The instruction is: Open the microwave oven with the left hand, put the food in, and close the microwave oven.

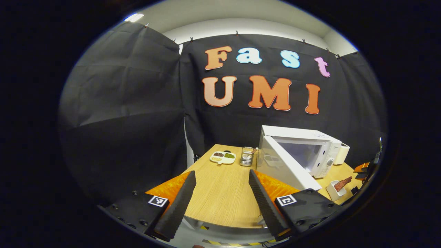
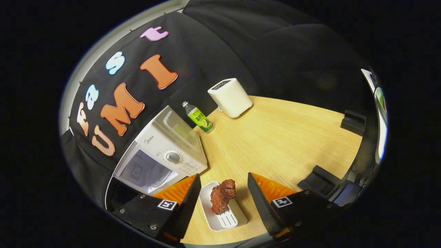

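— Microwave (image 1: 303, 151) door (image 1: 286, 165) is swung open toward us, but can you see inside?
— Barely. From the left gripper view the cavity is a pale blur, and the door edge hides its floor. From the right gripper view the oven's lower corner is cut off behind a finger.
— Where is the food?
— The brown chunk of food (image 2: 223, 199) stands on end, slightly tilted, in a white dish (image 2: 220, 220) on the wooden surface (image 2: 293, 137), just in front of the microwave. The dish's long axis runs away from the right gripper (image 2: 222, 206), between its fingers.
— Holding it?
— No. Its jaws stand wide apart, either side of the dish, touching nothing. The left gripper (image 1: 220, 203) is also spread wide and empty, above the surface's near edge.
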